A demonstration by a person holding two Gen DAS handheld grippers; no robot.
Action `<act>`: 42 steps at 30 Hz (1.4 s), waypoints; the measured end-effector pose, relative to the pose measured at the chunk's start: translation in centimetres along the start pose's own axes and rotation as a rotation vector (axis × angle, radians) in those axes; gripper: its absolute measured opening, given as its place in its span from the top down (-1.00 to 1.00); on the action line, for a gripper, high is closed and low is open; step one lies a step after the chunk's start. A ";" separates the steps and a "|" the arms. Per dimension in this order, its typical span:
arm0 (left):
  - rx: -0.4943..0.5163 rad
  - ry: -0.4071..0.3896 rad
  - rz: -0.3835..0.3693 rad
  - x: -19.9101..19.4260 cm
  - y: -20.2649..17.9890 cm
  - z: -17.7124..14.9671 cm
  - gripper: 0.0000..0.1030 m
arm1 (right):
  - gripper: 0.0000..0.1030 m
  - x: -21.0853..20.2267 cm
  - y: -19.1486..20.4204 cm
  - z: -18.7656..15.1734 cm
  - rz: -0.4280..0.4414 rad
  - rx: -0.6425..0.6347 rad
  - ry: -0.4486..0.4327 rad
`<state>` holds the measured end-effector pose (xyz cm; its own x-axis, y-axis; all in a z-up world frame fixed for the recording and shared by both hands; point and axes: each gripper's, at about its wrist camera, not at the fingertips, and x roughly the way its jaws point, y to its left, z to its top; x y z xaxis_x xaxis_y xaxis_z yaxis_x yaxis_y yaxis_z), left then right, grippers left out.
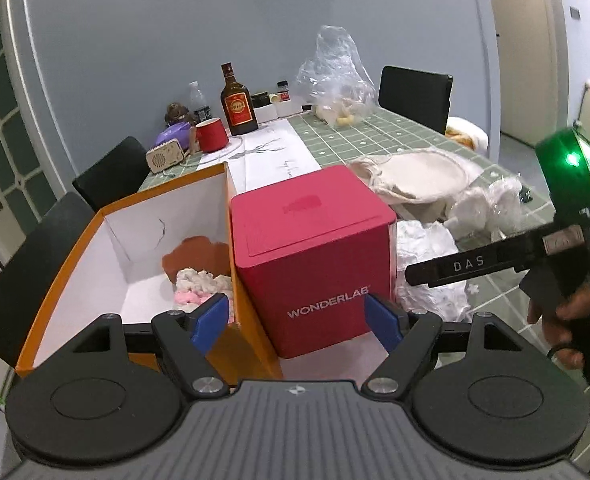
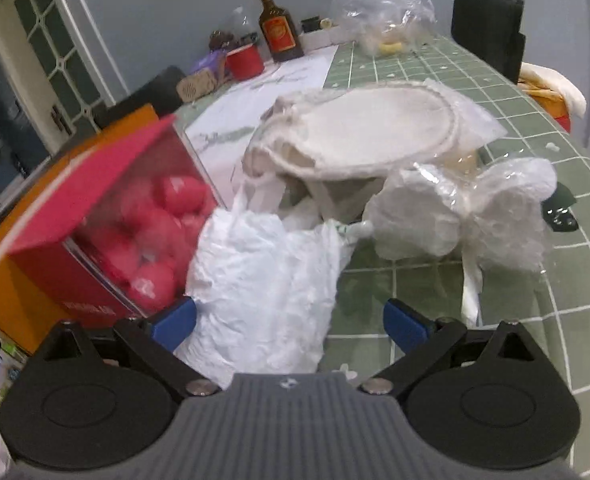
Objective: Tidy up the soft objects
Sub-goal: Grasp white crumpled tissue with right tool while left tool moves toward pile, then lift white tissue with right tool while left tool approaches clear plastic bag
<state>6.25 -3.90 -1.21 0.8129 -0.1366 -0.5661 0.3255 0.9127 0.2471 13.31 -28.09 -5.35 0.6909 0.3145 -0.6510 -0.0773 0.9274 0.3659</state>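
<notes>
An orange box (image 1: 75,256) with a white inside holds a brown cloth (image 1: 193,256) and pink and cream soft items (image 1: 199,286). A red WONDERLAB box (image 1: 315,256) stands beside it. My left gripper (image 1: 297,320) is open, its blue pads either side of the red box's front. My right gripper (image 2: 289,326) is open around a crumpled white plastic bag (image 2: 267,280). The right gripper also shows in the left wrist view (image 1: 475,266). A cream cloth bag (image 2: 359,136) and a plastic-wrapped white soft item (image 2: 463,216) lie behind.
Green checked tablecloth (image 2: 535,320). At the far end stand a brown bottle (image 1: 237,104), a red mug (image 1: 211,136), a small wooden speaker (image 1: 167,158) and a clear plastic bag (image 1: 337,76). Black chairs (image 1: 415,94) stand around the table.
</notes>
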 end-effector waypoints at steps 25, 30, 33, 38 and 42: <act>-0.053 -0.079 0.022 -3.1 1.2 -0.9 -0.76 | 0.28 -0.9 3.7 -3.4 -0.099 -0.322 -0.092; -0.093 -0.109 -0.007 -3.5 1.9 -1.4 -0.76 | 0.35 -3.5 3.5 -4.7 -0.119 -0.342 -0.077; -0.103 -0.114 -0.021 -3.5 2.1 -1.7 -0.76 | 0.35 -5.0 3.4 -5.4 -0.130 -0.350 -0.064; -0.141 -0.100 -0.034 -3.0 2.4 -2.0 -0.76 | 0.25 -5.7 3.0 -6.2 -0.110 -0.318 -0.039; -0.152 -0.084 -0.044 -2.7 2.4 -2.3 -0.76 | -0.28 -5.5 2.5 -5.9 -0.096 -0.254 -0.033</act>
<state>3.73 -0.44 -0.90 0.8391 -0.2033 -0.5045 0.2896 0.9521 0.0981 5.06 -26.32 -4.83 0.7263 0.2197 -0.6514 -0.1850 0.9751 0.1226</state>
